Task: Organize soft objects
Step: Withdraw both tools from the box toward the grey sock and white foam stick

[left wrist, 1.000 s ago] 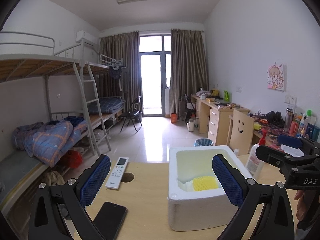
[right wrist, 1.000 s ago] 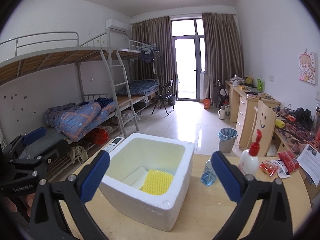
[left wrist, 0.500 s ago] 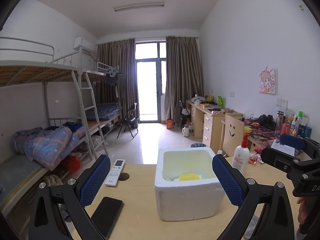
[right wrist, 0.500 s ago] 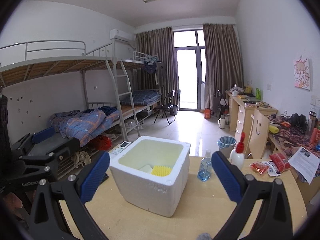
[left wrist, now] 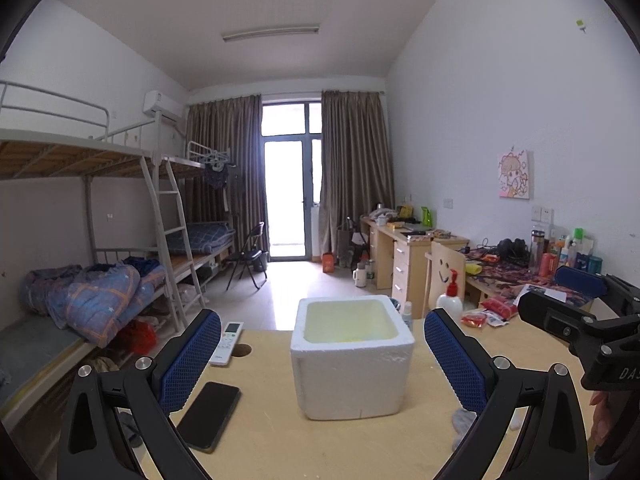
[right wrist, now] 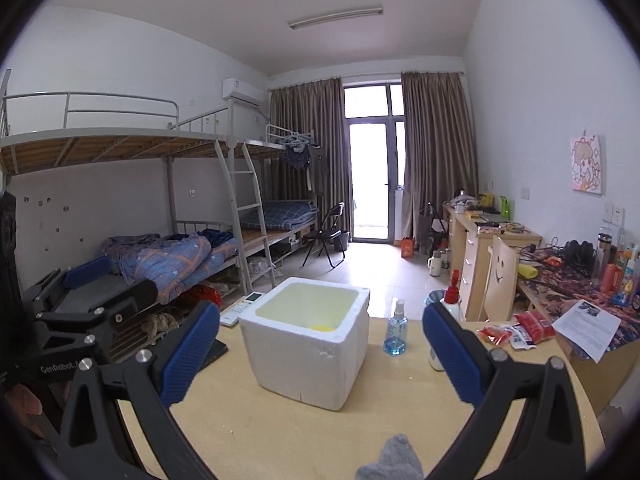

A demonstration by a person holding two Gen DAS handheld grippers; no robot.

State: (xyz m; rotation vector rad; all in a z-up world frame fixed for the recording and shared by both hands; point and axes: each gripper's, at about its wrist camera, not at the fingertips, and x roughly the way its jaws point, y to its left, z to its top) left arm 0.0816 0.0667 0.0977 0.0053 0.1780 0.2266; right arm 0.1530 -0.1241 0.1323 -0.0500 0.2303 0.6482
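Note:
A white foam box [left wrist: 352, 356] stands open-topped on the wooden table [left wrist: 264, 432]; it also shows in the right wrist view [right wrist: 306, 344]. A sliver of a yellow sponge [right wrist: 322, 327] shows inside it. A grey soft cloth [right wrist: 394, 460] lies on the table near the front edge, partly seen in the left wrist view [left wrist: 462, 420]. My left gripper [left wrist: 322, 360] is open and empty, held back from the box. My right gripper [right wrist: 320, 354] is open and empty, also back from the box.
A black phone [left wrist: 210, 414] and a white remote [left wrist: 227, 342] lie left of the box. A blue spray bottle [right wrist: 395, 334], a white pump bottle [right wrist: 450, 304] and red packets [right wrist: 534, 326] stand to the right. Bunk beds [left wrist: 100, 280] lie beyond the left edge.
Both grippers have pulled back and up from the box; it looks smaller and farther. The grey cloth has come into view at the front. Both grippers stay open.

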